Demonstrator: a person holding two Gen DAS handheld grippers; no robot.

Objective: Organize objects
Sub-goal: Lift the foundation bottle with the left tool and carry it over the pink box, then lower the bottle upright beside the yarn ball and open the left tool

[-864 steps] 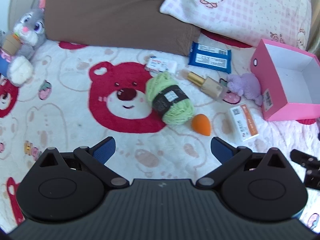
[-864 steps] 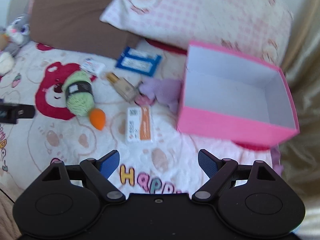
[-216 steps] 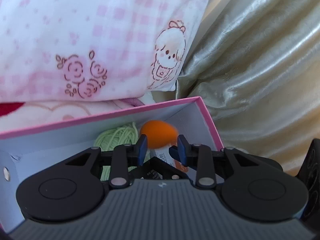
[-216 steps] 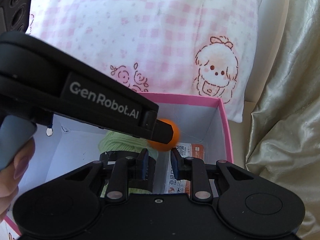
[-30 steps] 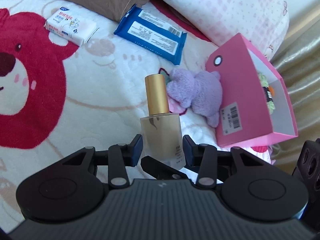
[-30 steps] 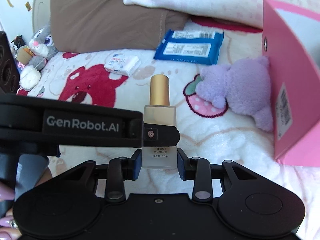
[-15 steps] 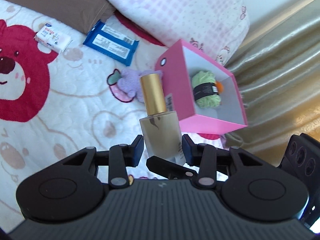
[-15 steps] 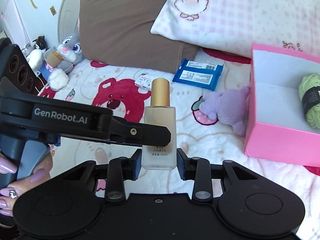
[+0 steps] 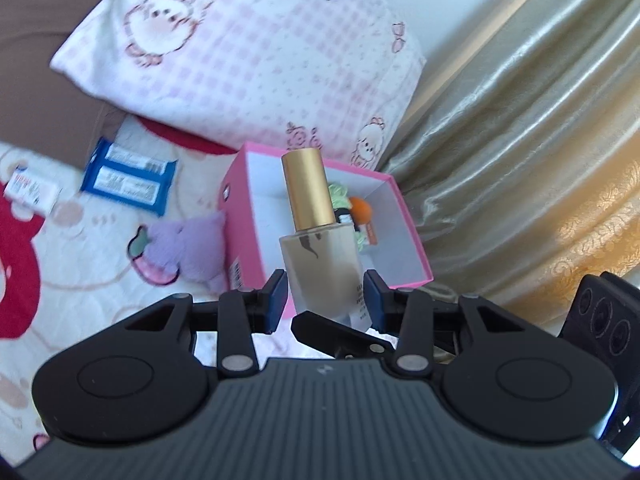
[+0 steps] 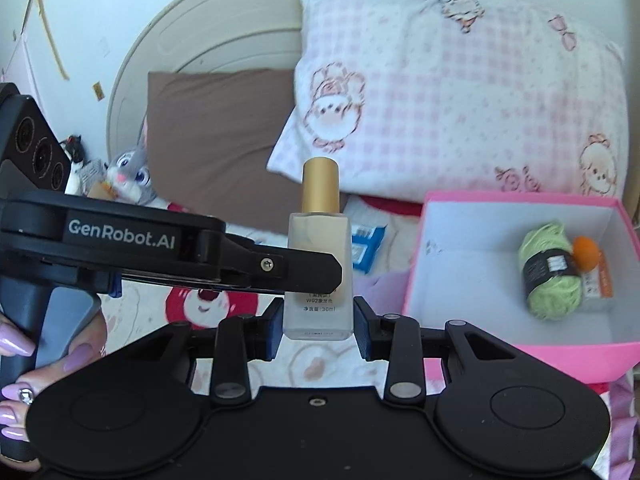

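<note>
Left wrist view: the left gripper (image 9: 325,294) has its jaws clamped on the lower body of a gold-capped bottle (image 9: 320,256), held upright in the air in front of an open pink box (image 9: 256,236) on the bed. A purple plush toy (image 9: 192,240) lies beside the box, a blue packet (image 9: 128,180) farther left.

Right wrist view: the right gripper (image 10: 317,326) has its jaws clamped on the same bottle (image 10: 320,264) near its base, with a finger of the left gripper (image 10: 280,268) across its front. The box (image 10: 480,240) at right contains green yarn (image 10: 550,276) and an orange sponge (image 10: 585,252).
</note>
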